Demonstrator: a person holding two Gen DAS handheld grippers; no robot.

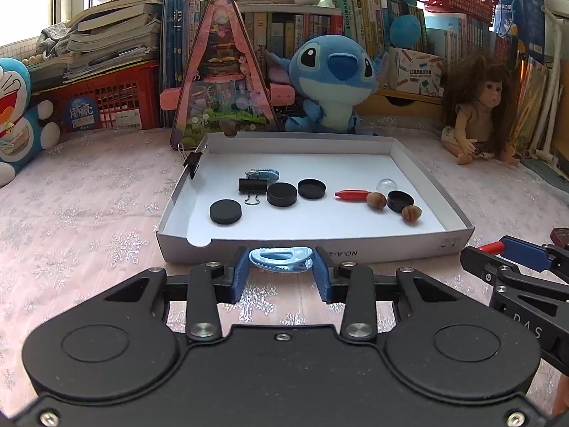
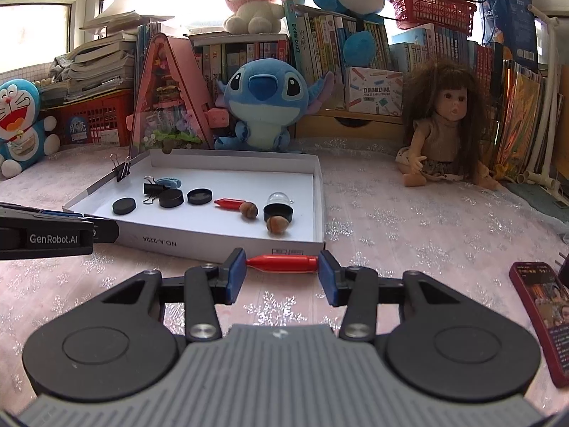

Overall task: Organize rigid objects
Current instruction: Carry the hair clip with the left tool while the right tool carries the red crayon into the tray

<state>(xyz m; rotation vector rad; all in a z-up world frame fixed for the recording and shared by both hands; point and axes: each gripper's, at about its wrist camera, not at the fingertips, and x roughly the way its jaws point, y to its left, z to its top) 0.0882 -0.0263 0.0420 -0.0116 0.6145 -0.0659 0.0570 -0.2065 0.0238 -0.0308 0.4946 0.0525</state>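
Note:
A shallow white box lid (image 1: 426, 245) (image 2: 318, 192) lies on the pink cloth. It holds several black caps (image 1: 225, 212), a black binder clip (image 1: 251, 185), a red crayon-like piece (image 1: 352, 194), two nuts (image 1: 376, 200) and a clear dome (image 1: 386, 185). My left gripper (image 1: 281, 261) is shut on a light blue oval clip (image 1: 281, 258), just in front of the lid's near wall. My right gripper (image 2: 281, 262) is shut on a red crayon-like piece (image 2: 282, 262), end to end between the pads, near the lid's front right corner.
A Stitch plush (image 1: 330, 82), a pink triangular toy house (image 1: 222, 71), a Doraemon plush (image 1: 17, 114), a doll (image 2: 444, 131) and rows of books stand behind the lid. A red phone (image 2: 544, 316) lies at the right. A second binder clip (image 1: 193, 162) grips the lid's left wall.

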